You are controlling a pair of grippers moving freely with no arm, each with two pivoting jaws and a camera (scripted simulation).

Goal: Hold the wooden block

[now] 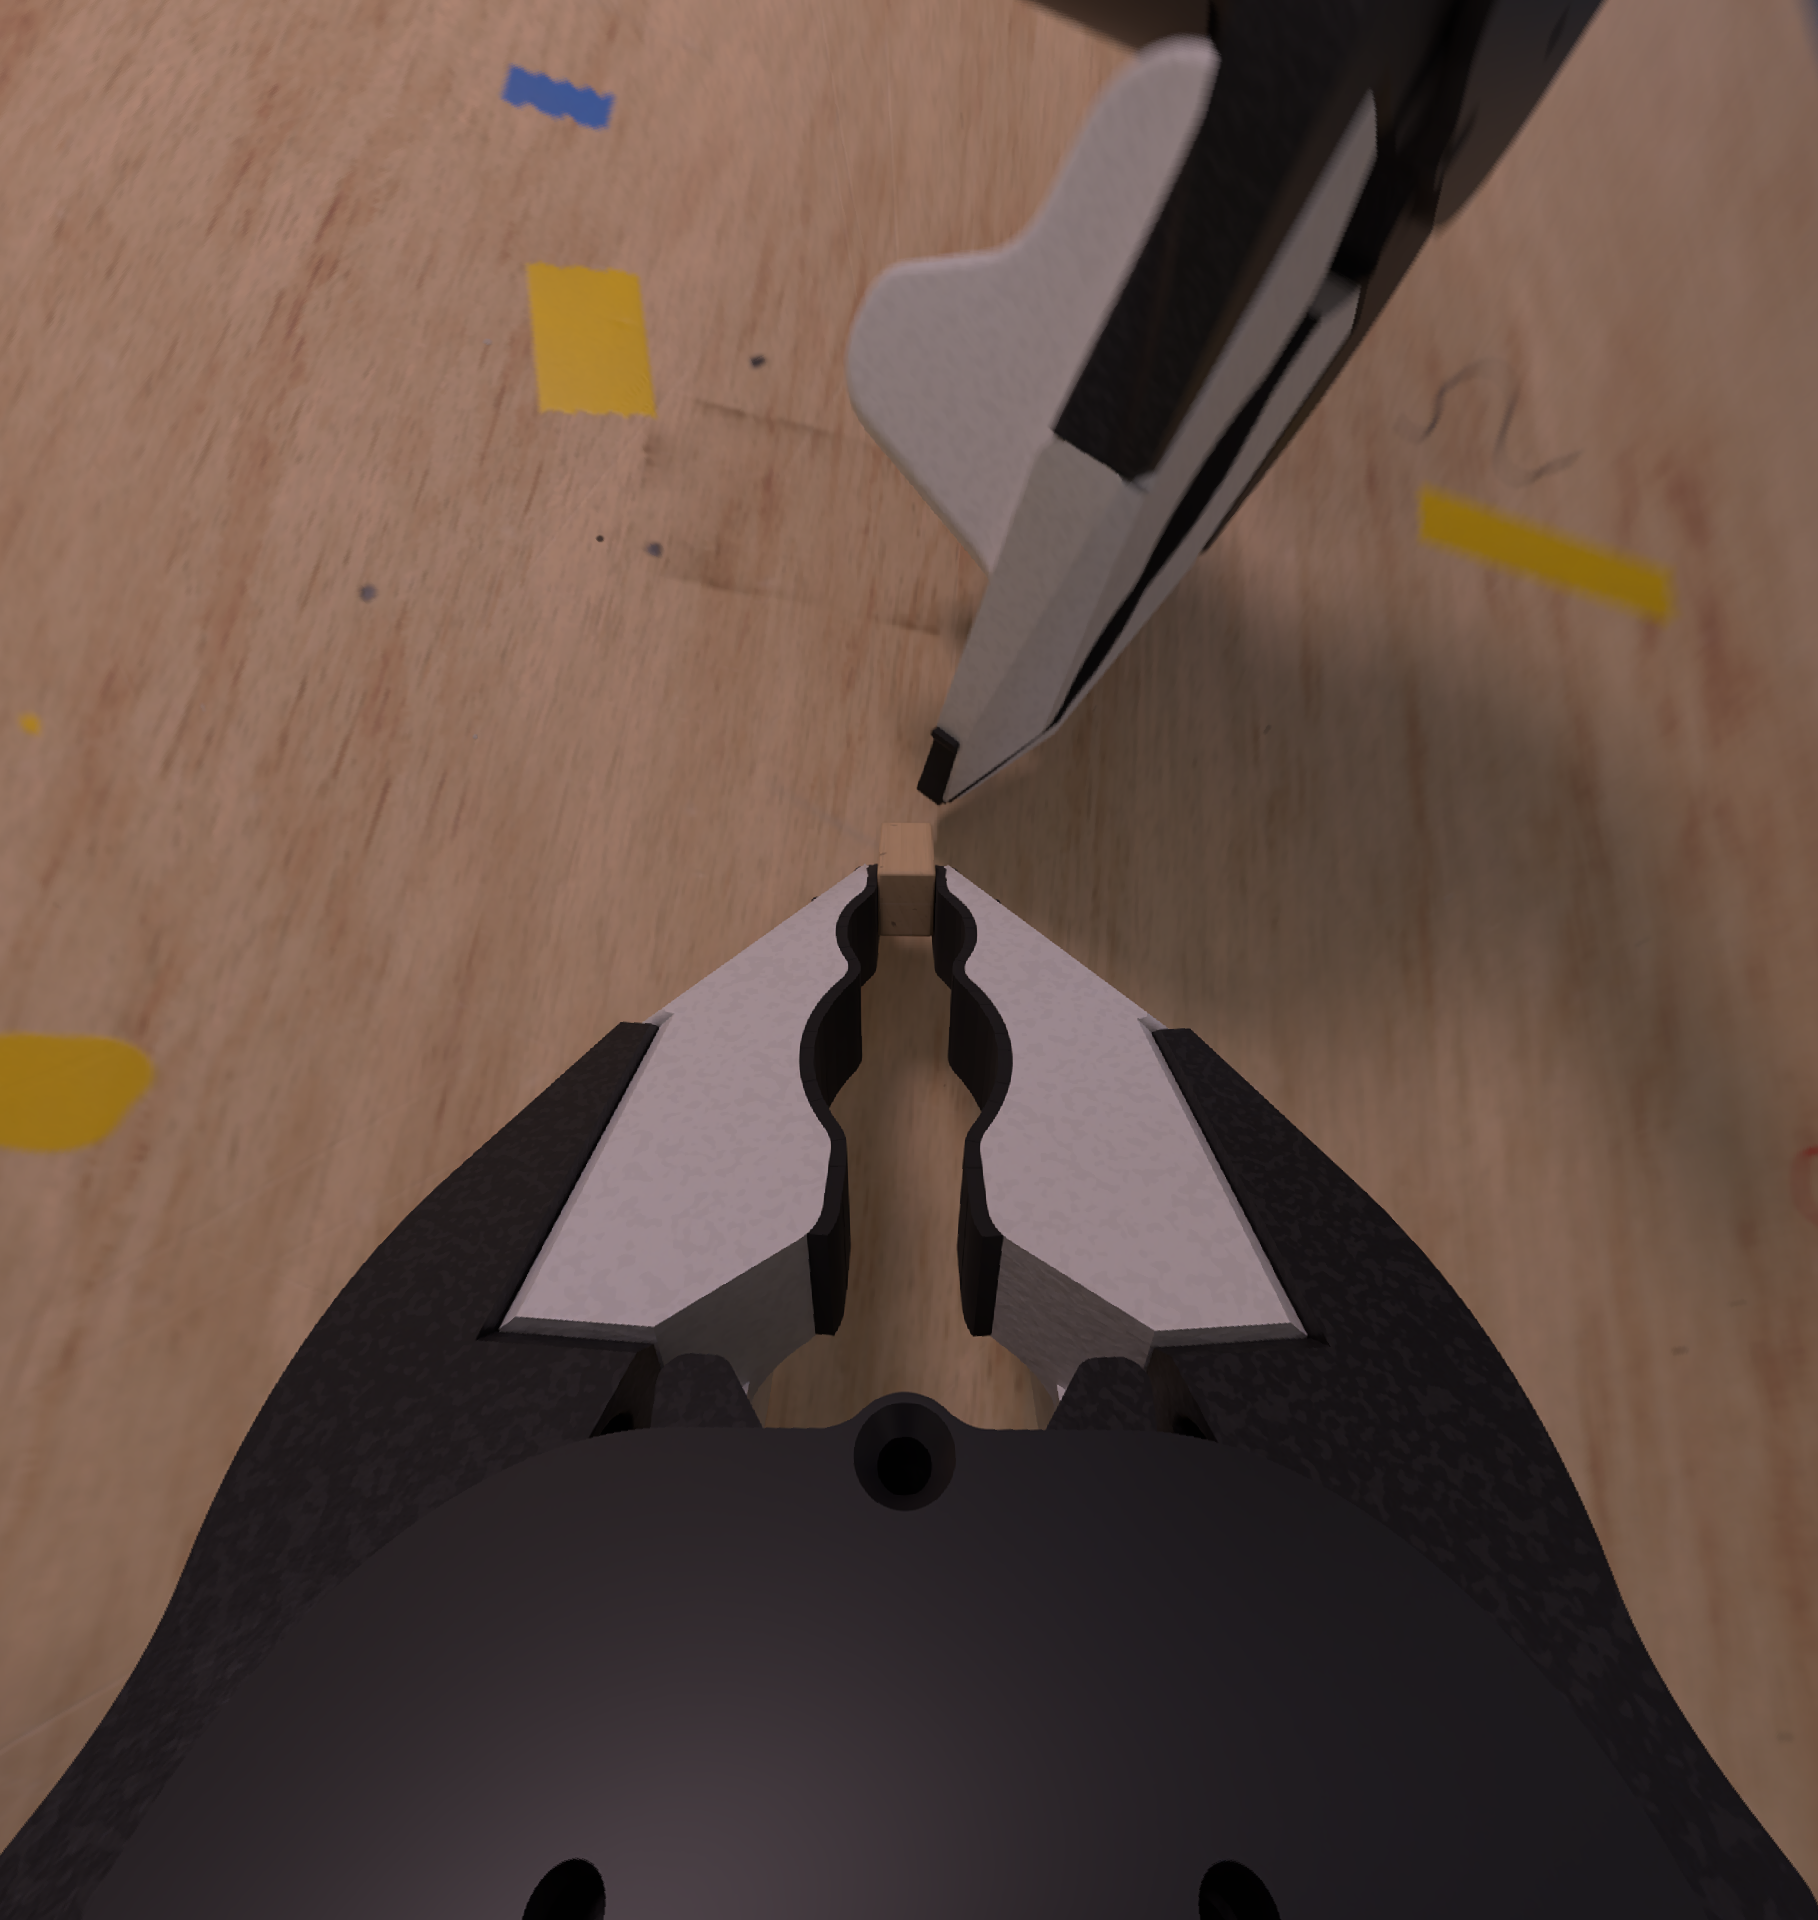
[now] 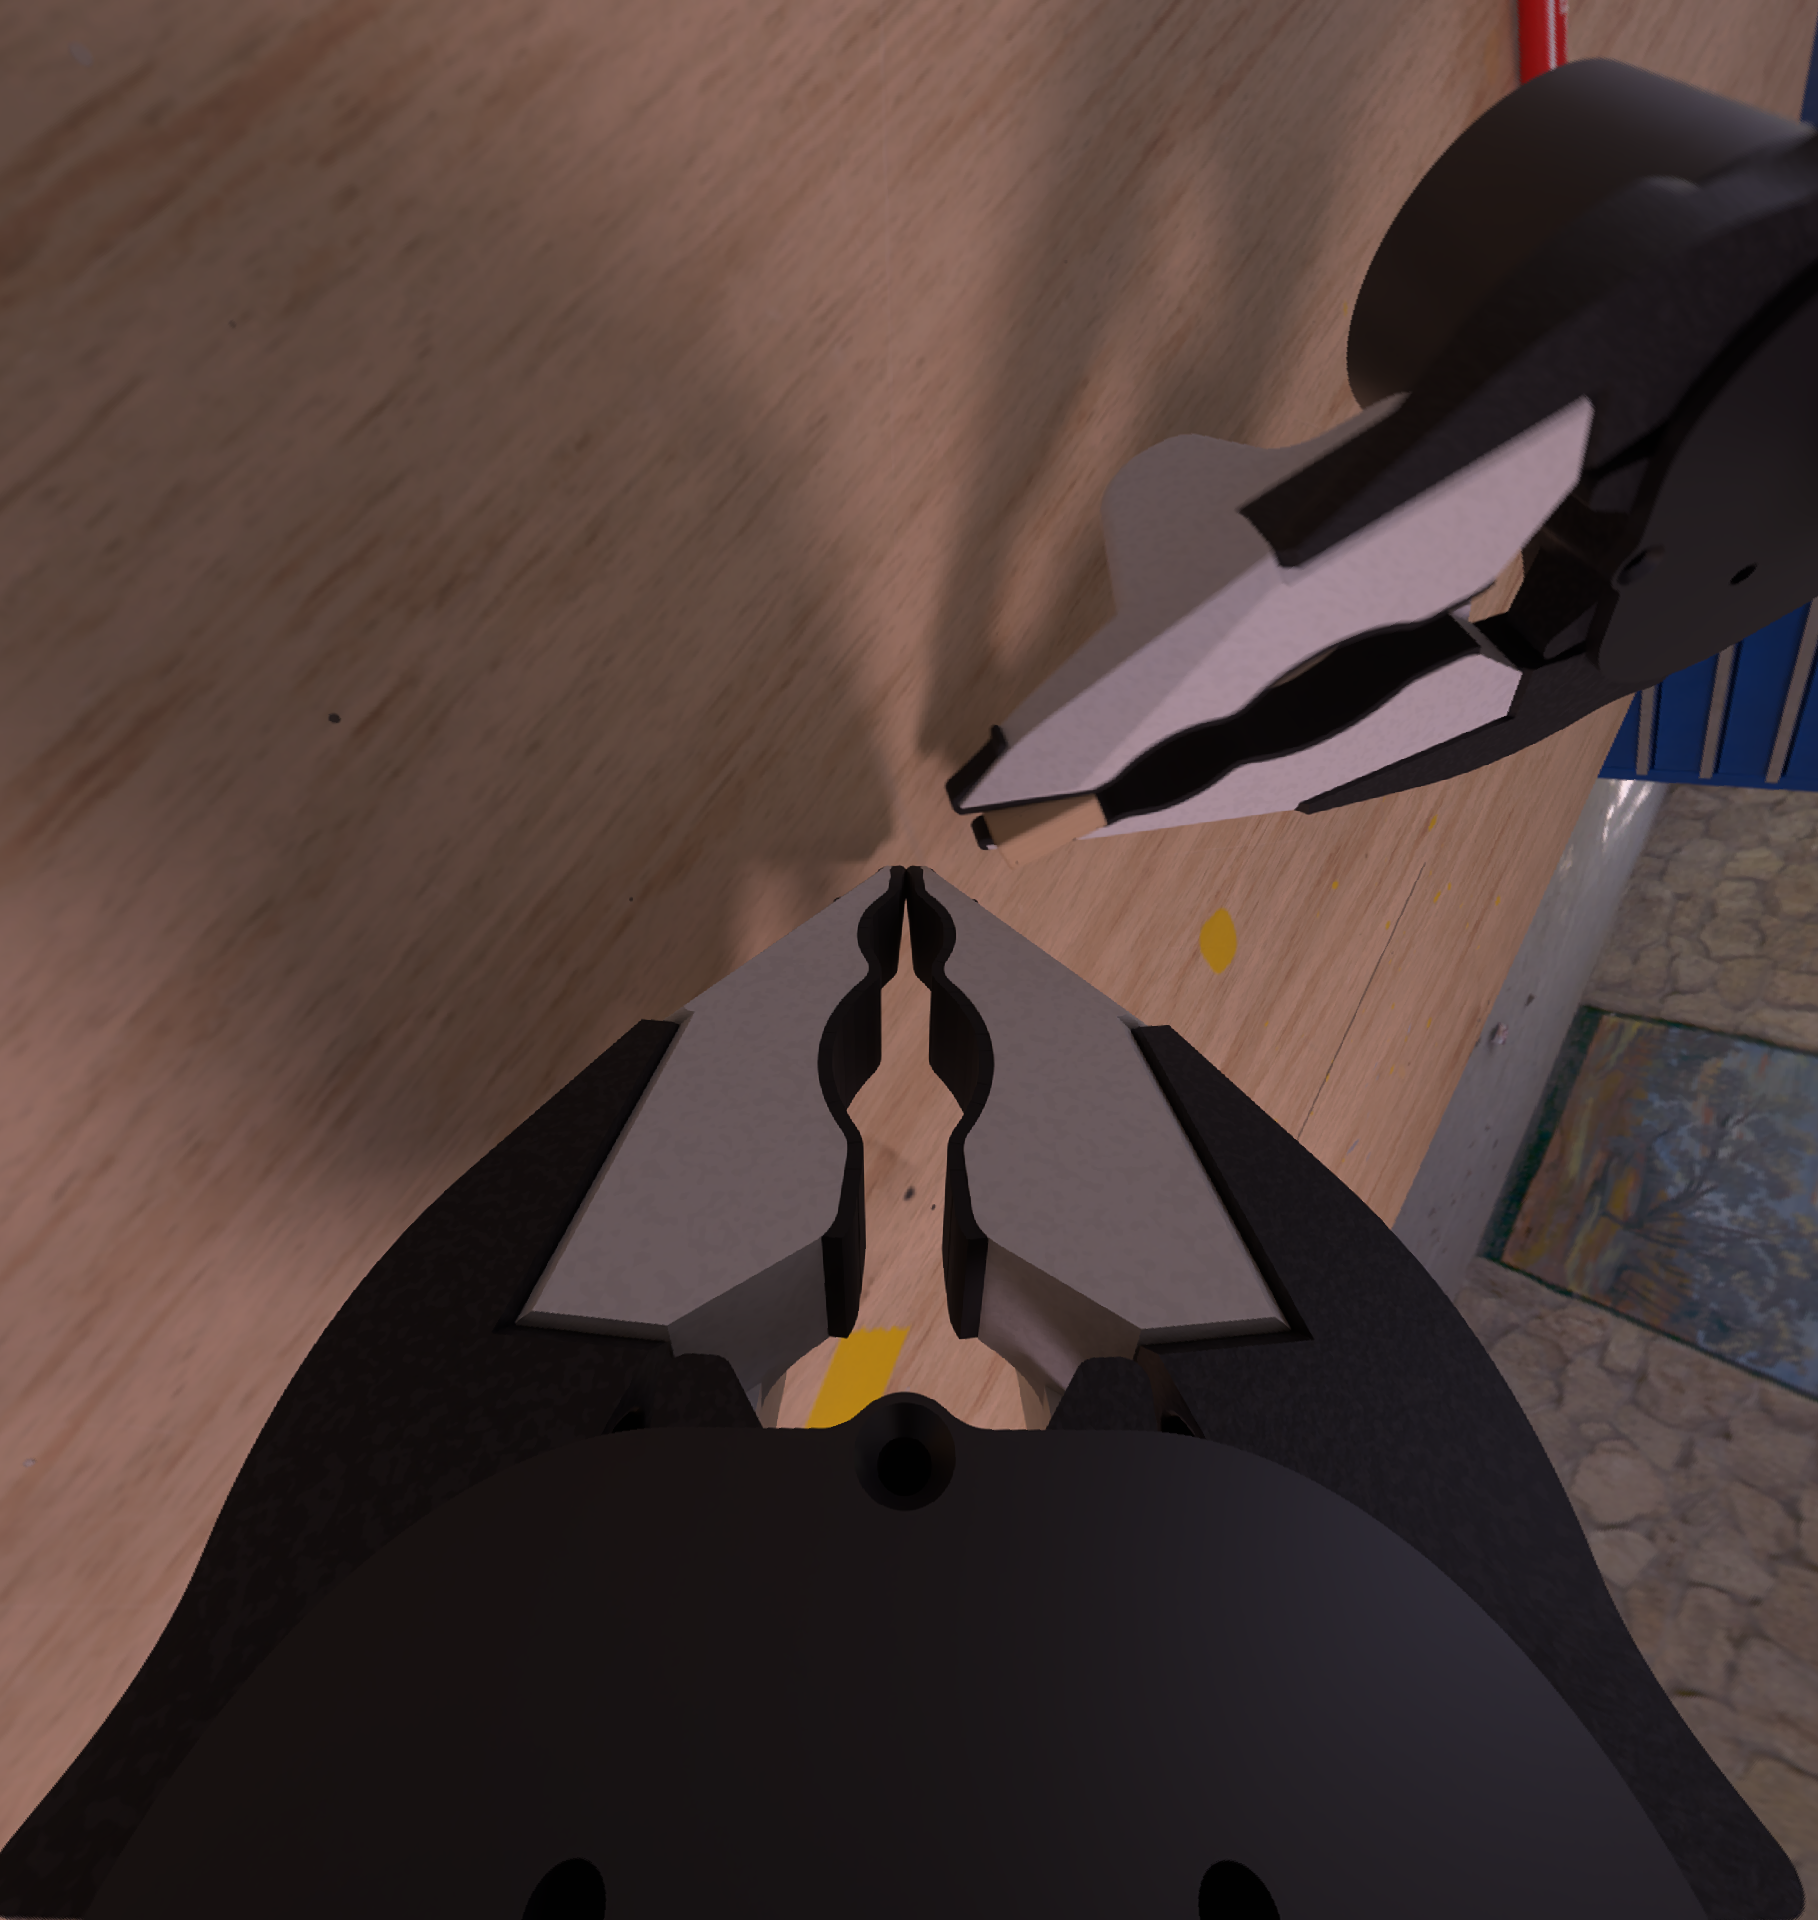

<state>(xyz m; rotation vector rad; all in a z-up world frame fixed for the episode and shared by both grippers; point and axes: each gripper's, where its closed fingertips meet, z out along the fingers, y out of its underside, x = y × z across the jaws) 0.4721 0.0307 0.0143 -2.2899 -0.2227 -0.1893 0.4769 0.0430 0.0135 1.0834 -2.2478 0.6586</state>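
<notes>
A small pale wooden block [image 1: 906, 881] sits between the tips of my left gripper [image 1: 906, 902], which is shut on it just above the wooden table [image 1: 365, 727]. In the right wrist view the same block [image 2: 1040, 821] shows pinched in the left gripper [image 2: 998, 821] at the upper right. My right gripper [image 2: 905, 878] is shut and empty, its tips touching, a short way from the block. In the left wrist view the right gripper [image 1: 941, 774] comes down from the upper right, its tip just above and beyond the block.
Yellow tape patches [image 1: 588, 338] [image 1: 1544, 556] [image 1: 48, 1091] and a blue one [image 1: 559, 96] lie on the table. The table's edge [image 2: 1528, 997] runs at the right, with a blue cabinet [image 2: 1757, 707], a stone floor and a painted picture [image 2: 1694, 1195] beyond it.
</notes>
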